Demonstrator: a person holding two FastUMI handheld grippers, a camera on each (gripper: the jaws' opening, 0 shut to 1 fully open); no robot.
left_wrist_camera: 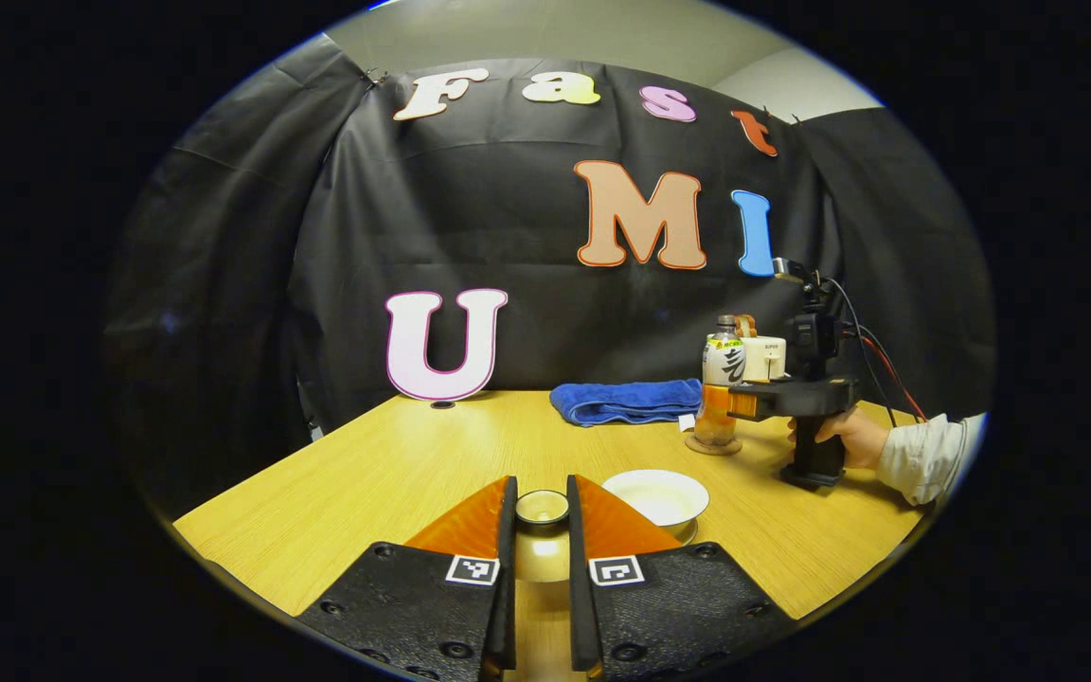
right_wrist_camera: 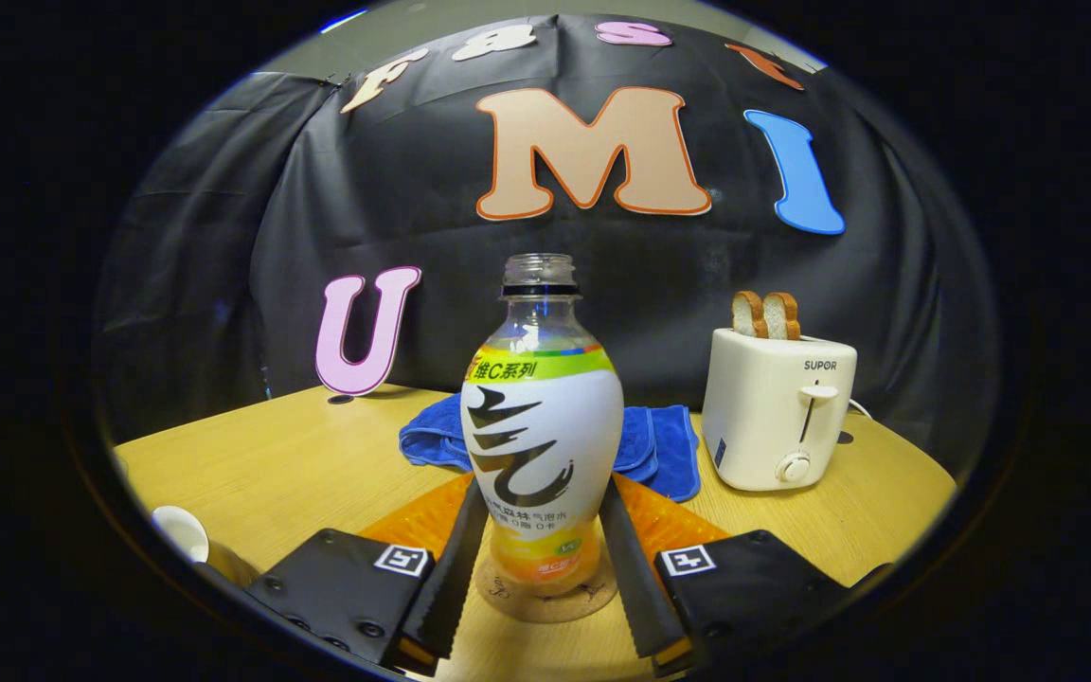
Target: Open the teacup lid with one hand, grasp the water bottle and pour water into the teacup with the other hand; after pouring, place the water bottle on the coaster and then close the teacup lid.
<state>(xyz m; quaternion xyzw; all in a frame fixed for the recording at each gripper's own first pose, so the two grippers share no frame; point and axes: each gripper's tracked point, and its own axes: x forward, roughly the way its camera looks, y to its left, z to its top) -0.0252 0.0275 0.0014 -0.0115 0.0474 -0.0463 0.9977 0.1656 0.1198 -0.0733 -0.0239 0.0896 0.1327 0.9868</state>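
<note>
Water bottle (right_wrist_camera: pixel 542 436), uncapped, thin-walled and slippery, stands on its coaster (right_wrist_camera: pixel 545 595) between your right gripper (right_wrist_camera: pixel 540 530)'s fingers, which flank its waist (contact unclear); left gripper (left_wrist_camera: pixel 542 516) clasps the fragile teacup lid (left_wrist_camera: pixel 542 507)'s knob.

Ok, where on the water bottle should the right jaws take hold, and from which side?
Take the water bottle on its broad labelled belly, below the tapering shoulder, coming level from the front, as the right gripper is lined up. It stands upright on the coaster, uncapped, so a low, level grip should keep it from tipping or spilling.
</note>
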